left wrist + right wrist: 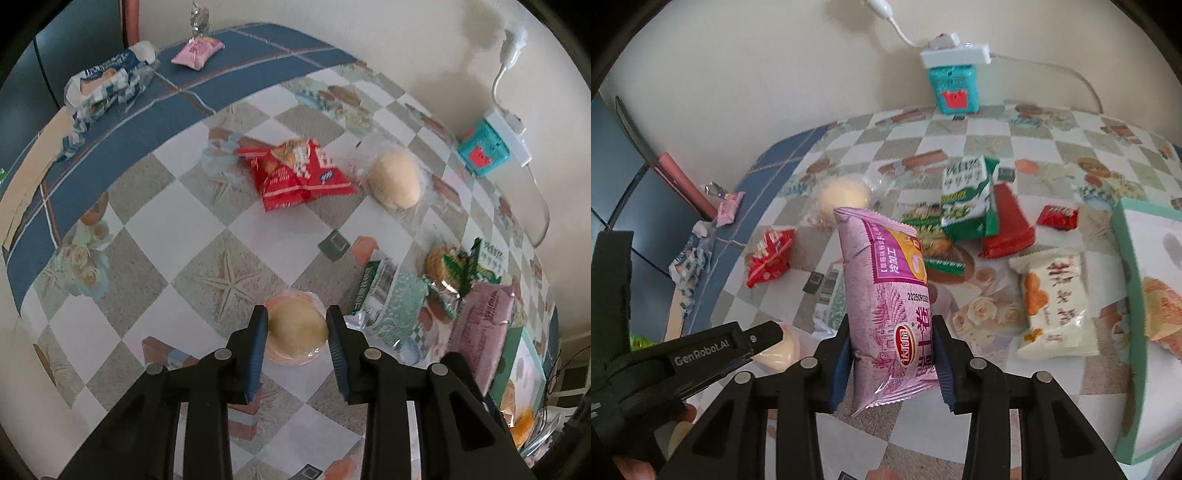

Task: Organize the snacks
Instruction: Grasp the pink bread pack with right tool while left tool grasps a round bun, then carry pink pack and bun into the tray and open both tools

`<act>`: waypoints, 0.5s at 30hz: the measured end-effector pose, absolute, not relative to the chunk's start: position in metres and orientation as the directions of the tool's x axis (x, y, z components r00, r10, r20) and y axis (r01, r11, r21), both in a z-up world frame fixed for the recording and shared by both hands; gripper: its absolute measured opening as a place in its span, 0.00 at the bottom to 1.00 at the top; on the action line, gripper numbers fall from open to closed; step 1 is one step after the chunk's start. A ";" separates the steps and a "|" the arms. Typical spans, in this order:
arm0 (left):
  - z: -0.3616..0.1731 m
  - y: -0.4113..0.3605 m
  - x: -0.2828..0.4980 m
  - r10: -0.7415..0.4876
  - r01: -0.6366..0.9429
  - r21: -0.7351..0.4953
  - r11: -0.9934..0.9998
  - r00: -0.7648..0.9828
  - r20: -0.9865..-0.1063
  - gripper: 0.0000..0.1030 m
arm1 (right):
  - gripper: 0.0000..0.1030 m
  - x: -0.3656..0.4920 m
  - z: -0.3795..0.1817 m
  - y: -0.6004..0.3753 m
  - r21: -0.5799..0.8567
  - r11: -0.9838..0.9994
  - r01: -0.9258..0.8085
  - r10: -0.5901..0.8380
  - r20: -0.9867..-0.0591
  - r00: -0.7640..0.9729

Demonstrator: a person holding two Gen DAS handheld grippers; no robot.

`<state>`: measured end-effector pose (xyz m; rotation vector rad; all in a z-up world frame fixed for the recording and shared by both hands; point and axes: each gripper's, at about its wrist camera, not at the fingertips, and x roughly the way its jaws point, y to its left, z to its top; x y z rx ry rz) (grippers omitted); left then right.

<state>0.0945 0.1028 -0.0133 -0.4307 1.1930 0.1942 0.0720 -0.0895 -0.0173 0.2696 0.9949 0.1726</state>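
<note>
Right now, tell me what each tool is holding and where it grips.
The left tool is shut on the round wrapped bun, pads at its two sides. The right tool is shut on the purple snack packet, clamped near its lower end.

Checkered tablecloth point(155, 229) with blue border, starfish and rose prints. Teal box point(955, 88) at the far edge by the wall, white adapter point(956, 55) touching its top, white cable point(1071, 77) trailing right. Beige wall point(369, 33) behind.
</note>
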 end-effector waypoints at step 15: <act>0.040 0.079 0.077 -0.058 -0.302 -0.231 0.925 0.488 -0.871 0.33 | 0.41 0.046 0.039 -0.148 0.256 0.962 0.094 0.138 -0.754 0.642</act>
